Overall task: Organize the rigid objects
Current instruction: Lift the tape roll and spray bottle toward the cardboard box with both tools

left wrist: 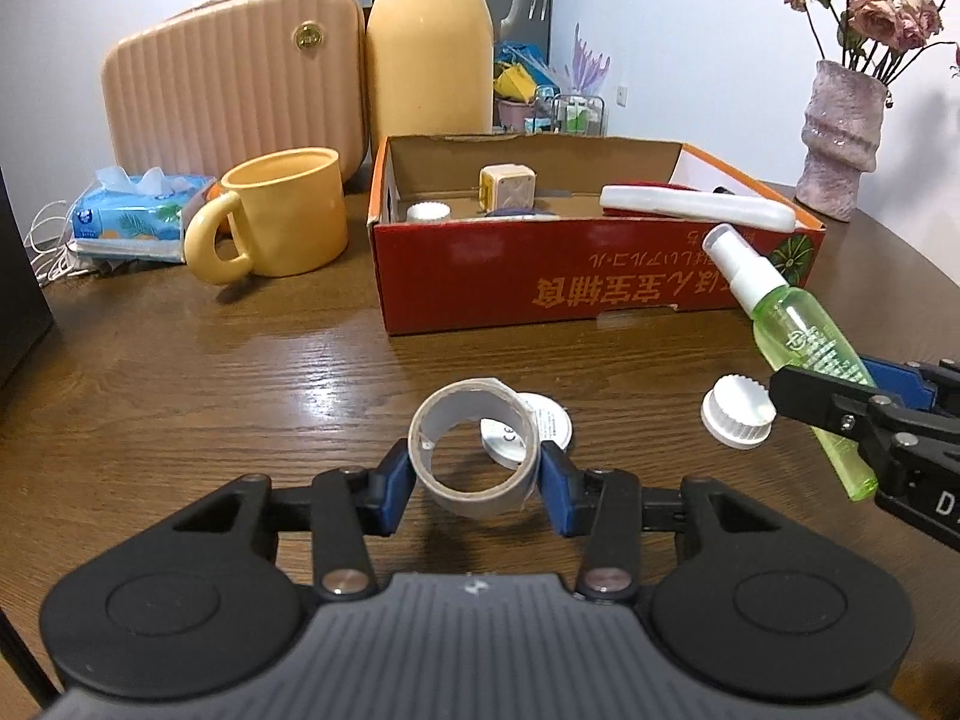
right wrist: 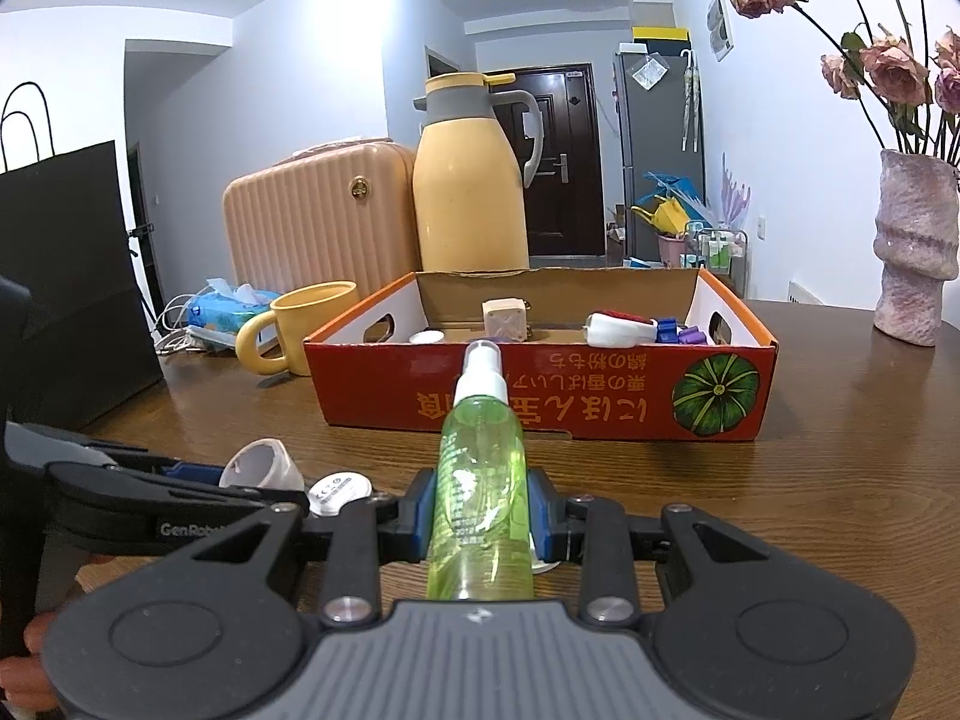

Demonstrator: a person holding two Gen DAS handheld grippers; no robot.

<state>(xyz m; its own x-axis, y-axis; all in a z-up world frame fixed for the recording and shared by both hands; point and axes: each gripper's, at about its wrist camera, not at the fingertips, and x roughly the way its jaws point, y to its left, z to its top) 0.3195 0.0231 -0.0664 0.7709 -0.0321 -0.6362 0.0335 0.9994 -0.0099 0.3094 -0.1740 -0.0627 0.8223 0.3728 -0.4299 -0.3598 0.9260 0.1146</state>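
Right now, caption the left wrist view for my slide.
Left gripper clamps tape roll; right gripper holds green spray bottle near red box.

On the black arm of your left gripper (right wrist: pixel 180 498) you can read "GenRob" — the rest is cut off. The red cardboard box (right wrist: pixel 540 396) carries orange Japanese lettering printed upside down on its front wall. The round white disc (right wrist: pixel 339 493) shows a "CE" mark.

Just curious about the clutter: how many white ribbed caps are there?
2: one cap on the table by the spray bottle, another cap in the red box, left end. More may be hidden.
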